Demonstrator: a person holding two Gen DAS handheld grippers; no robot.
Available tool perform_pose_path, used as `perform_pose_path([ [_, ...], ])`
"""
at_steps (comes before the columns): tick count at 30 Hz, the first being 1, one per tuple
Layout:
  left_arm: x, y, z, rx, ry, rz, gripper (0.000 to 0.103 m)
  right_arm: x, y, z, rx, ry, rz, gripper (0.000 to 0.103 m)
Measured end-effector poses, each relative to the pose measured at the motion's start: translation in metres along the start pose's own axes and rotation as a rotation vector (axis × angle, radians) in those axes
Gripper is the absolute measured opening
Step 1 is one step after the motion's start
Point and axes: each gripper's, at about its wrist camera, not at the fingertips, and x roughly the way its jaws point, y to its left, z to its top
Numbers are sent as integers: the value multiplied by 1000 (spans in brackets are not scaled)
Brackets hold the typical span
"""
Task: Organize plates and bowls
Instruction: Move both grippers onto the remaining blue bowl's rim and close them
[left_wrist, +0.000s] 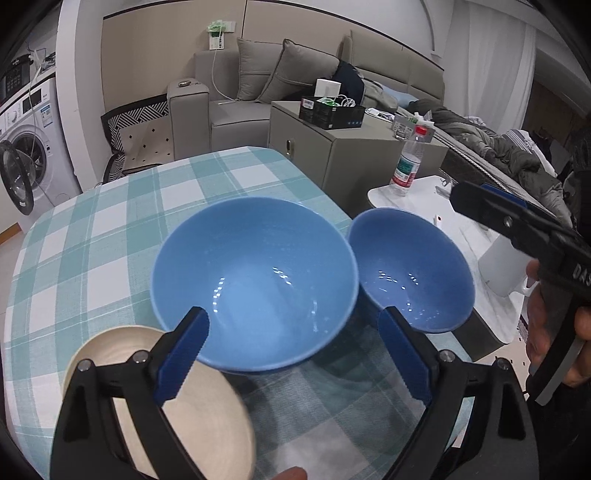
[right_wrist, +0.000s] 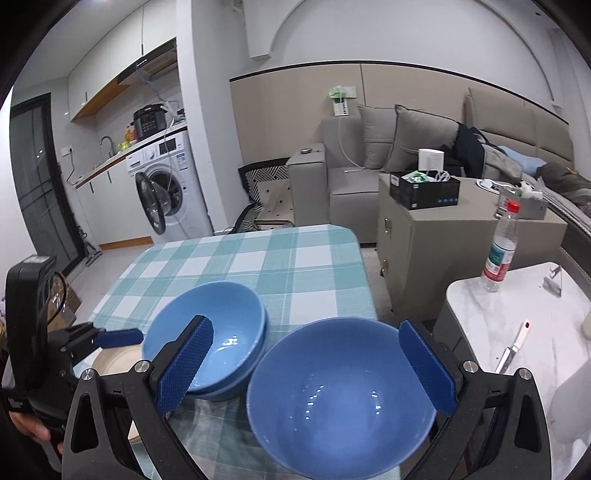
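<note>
Two blue bowls sit on the checked tablecloth (left_wrist: 110, 229). The larger left bowl (left_wrist: 255, 280), a stack of two in the right wrist view (right_wrist: 218, 332), lies between my open left gripper's (left_wrist: 295, 354) fingers. The other blue bowl (left_wrist: 410, 269) sits at the table's right edge; in the right wrist view (right_wrist: 340, 395) it lies under my open right gripper (right_wrist: 306, 365). A cream bowl (left_wrist: 192, 417) sits at the front left, under the left gripper's left finger (left_wrist: 184, 350). Neither gripper holds anything.
A white marble side table (right_wrist: 491, 325) to the right holds a water bottle (right_wrist: 500, 251), a knife (right_wrist: 513, 347) and a white container (left_wrist: 502, 266). A grey cabinet (right_wrist: 443, 251), a sofa and a washing machine (right_wrist: 166, 188) stand beyond the table.
</note>
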Motion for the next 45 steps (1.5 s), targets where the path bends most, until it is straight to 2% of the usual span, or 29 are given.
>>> perform_pose_path([
  [6,2,-29,-7,54,-2,5,94,-9,-13,-4,-59,3,-28,102],
  [15,19,-58,-9,69,30,-42,94,-8,-35,-9,-29,34,-28,102],
  [17,19,-64,-9,84,22,-30,94,-7,-41,-10,-16,40,-27,102],
  [21,14,-71,-9,76,24,-67,94,-9,-54,-11,19,35,-33,102],
  [25,7,-83,-10,118,7,-76,94,-12,-64,-12,45,29,-35,102],
  [31,8,-96,-12,154,24,-93,93,-6,-79,-16,76,49,-42,102],
  [45,31,-96,-9,18,74,-121,92,15,-116,-31,144,115,-91,102],
])
